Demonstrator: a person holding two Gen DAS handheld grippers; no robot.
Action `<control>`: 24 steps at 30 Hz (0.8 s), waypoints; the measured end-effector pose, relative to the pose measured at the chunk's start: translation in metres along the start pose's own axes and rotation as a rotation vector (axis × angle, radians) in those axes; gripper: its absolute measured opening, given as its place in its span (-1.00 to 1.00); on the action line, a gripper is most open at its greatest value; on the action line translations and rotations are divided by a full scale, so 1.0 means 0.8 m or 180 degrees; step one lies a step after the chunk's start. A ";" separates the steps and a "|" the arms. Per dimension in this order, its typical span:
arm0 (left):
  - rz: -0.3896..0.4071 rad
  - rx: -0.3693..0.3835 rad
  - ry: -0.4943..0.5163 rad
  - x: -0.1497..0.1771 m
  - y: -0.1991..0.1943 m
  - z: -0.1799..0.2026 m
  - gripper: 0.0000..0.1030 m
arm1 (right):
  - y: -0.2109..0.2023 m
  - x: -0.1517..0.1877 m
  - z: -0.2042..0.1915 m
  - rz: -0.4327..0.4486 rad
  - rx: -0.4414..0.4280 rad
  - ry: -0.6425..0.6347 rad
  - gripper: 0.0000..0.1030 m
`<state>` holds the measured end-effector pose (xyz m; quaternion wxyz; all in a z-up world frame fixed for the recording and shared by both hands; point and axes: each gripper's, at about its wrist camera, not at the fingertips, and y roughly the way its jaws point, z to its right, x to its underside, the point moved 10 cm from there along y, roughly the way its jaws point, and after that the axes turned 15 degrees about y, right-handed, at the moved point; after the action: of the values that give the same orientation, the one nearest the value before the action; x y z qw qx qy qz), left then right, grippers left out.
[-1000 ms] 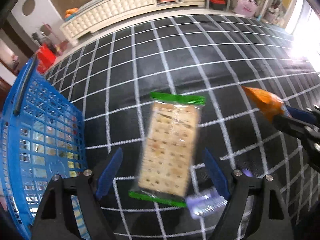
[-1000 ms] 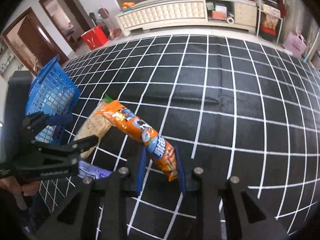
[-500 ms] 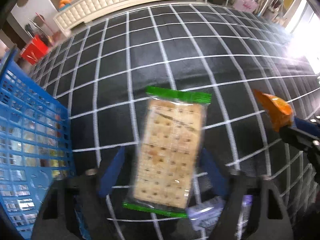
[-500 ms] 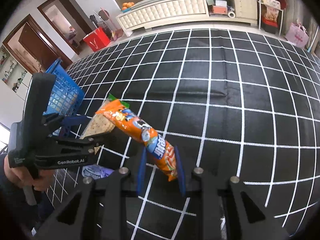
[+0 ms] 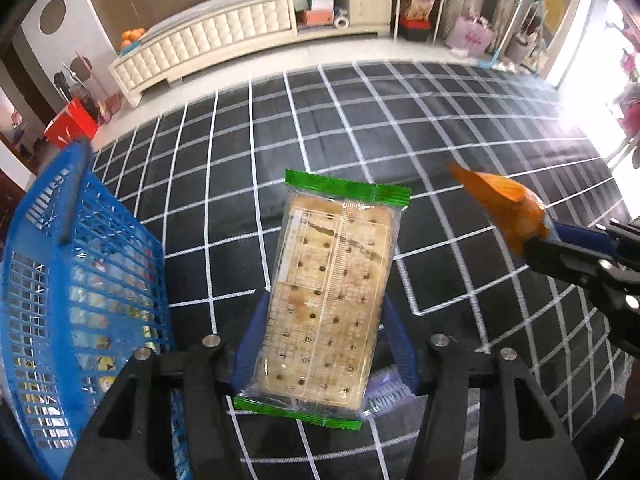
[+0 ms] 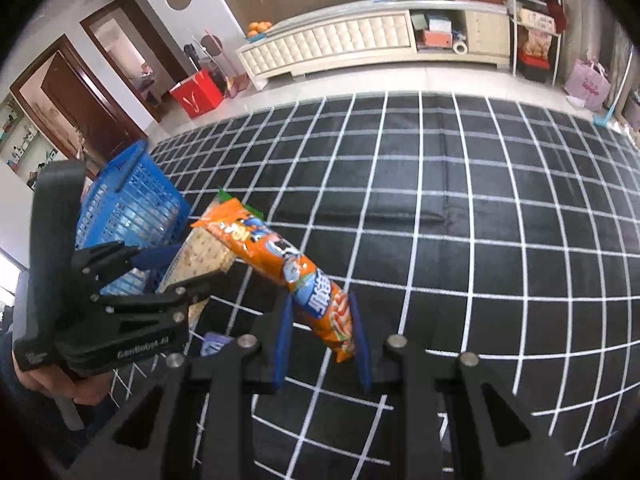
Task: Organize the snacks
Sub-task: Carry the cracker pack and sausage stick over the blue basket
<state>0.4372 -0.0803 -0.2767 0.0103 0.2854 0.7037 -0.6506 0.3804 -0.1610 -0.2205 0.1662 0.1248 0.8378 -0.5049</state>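
Two packets held: one in each gripper, both lifted clear of the black grid-patterned cloth (image 6: 460,240) that covers the worktop.
Change in the last second: the left gripper (image 5: 320,356) has gone from open fingers set either side of the cracker packet (image 5: 328,300) to fingers closed against its long edges, and the packet now sits raised above the cloth.
Meaning for the task: the pick looks complete on both sides, so the step in hand is probably carrying the packets to the blue basket (image 5: 72,300).
Left gripper pose: it points away from the person, with the cracker packet's near end between the blue pads and the green far seal sticking out forward.
Right gripper pose: the right gripper (image 6: 320,340) has its fingers pinched on the lower end of the orange snack packet (image 6: 288,272), which slants up and to the left, its top end crossing in front of the crackers in the right wrist view.
Small purple packet (image 5: 384,390): it lies on the cloth below the left gripper, not gripped.
Basket: it stands at the left, just beside the left gripper, with wrappers visible through its mesh.
Far side: bare cloth, then floor and a cream cabinet (image 6: 360,44).
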 end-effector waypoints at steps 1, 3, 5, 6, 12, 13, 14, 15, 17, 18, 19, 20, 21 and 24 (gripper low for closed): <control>0.0043 -0.0007 0.0004 -0.001 -0.008 0.001 0.06 | -0.007 -0.001 -0.006 0.0036 0.0007 -0.0003 -0.37; 0.0139 0.0004 0.0002 -0.001 -0.028 0.000 0.06 | -0.018 -0.002 -0.015 0.0080 0.0011 0.0005 -0.37; 0.0244 0.0025 -0.0018 -0.003 -0.050 -0.002 0.06 | -0.033 -0.002 -0.029 0.0138 0.0009 -0.0029 -0.37; 0.0298 0.0030 -0.0026 -0.002 -0.062 -0.004 0.06 | -0.039 -0.002 -0.035 0.0166 0.0017 -0.0054 -0.37; 0.0467 -0.0015 -0.0041 0.014 -0.103 -0.011 0.06 | -0.067 0.001 -0.077 0.0254 -0.0043 -0.0134 -0.37; 0.0503 -0.0008 -0.0048 0.016 -0.110 -0.012 0.06 | -0.071 0.002 -0.086 0.0280 -0.0043 -0.0148 -0.38; 0.0539 -0.0007 -0.0054 0.019 -0.118 -0.012 0.06 | -0.074 0.004 -0.092 0.0300 -0.0038 -0.0163 -0.38; 0.0588 -0.0011 -0.0066 0.022 -0.128 -0.017 0.06 | -0.077 0.006 -0.097 0.0312 -0.0032 -0.0175 -0.37; 0.0653 -0.0012 -0.0092 0.039 -0.148 -0.035 0.06 | -0.083 0.009 -0.110 0.0330 -0.0046 -0.0192 -0.37; 0.0685 -0.0018 -0.0111 0.043 -0.156 -0.041 0.06 | -0.086 0.010 -0.119 0.0348 -0.0052 -0.0198 -0.38; 0.0712 -0.0026 -0.0128 0.048 -0.163 -0.045 0.06 | -0.088 0.010 -0.125 0.0365 -0.0051 -0.0206 -0.38; 0.0738 -0.0036 -0.0156 0.053 -0.169 -0.052 0.06 | -0.089 0.010 -0.130 0.0386 -0.0046 -0.0210 -0.37; 0.0750 -0.0038 -0.0174 0.058 -0.173 -0.060 0.06 | -0.090 0.010 -0.134 0.0400 -0.0052 -0.0211 -0.38; 0.0777 -0.0053 -0.0254 0.073 -0.184 -0.083 0.06 | -0.088 0.012 -0.155 0.0403 -0.0087 -0.0203 -0.37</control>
<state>0.3511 0.0047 -0.1554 0.1198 0.3428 0.6680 -0.6495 0.3260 -0.0831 -0.1135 0.2262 0.1591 0.8293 -0.4856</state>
